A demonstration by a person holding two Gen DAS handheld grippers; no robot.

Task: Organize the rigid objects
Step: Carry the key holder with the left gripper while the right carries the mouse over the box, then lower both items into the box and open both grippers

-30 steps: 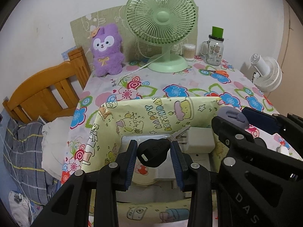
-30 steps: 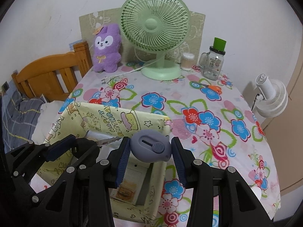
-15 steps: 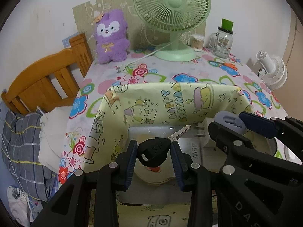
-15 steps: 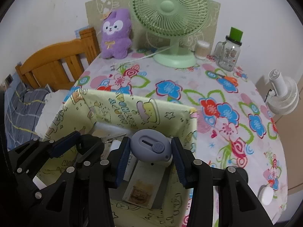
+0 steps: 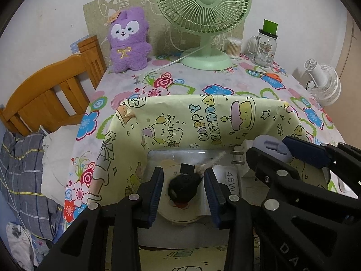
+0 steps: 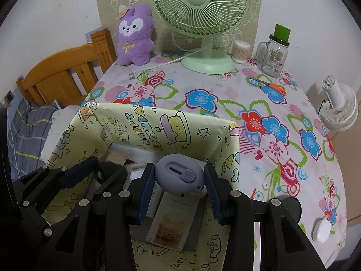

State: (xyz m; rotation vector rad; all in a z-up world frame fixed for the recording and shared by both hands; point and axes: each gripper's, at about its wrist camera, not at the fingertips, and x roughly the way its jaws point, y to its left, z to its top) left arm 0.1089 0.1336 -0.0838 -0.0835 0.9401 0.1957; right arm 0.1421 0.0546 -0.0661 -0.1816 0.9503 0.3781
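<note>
Near table edge: open yellow cartoon-print paper-lined box (image 6: 204,136), with white charger block (image 5: 234,180) and flat white case (image 6: 171,221) inside. Behind it on flowered tablecloth (image 6: 203,85): green desk fan (image 6: 200,22), purple plush toy (image 6: 135,36) to its left, handled glass jar (image 6: 274,54) to its right. Orange-handled scissors (image 6: 273,85) before jar.

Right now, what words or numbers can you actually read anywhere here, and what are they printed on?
"HAPPY BIRTHDAY": inner wall of the yellow cartoon box.
"45W": white charger lying inside the box.
"DA", cut off: right hand-held gripper body.
Glass jar label: too small to read.
</note>
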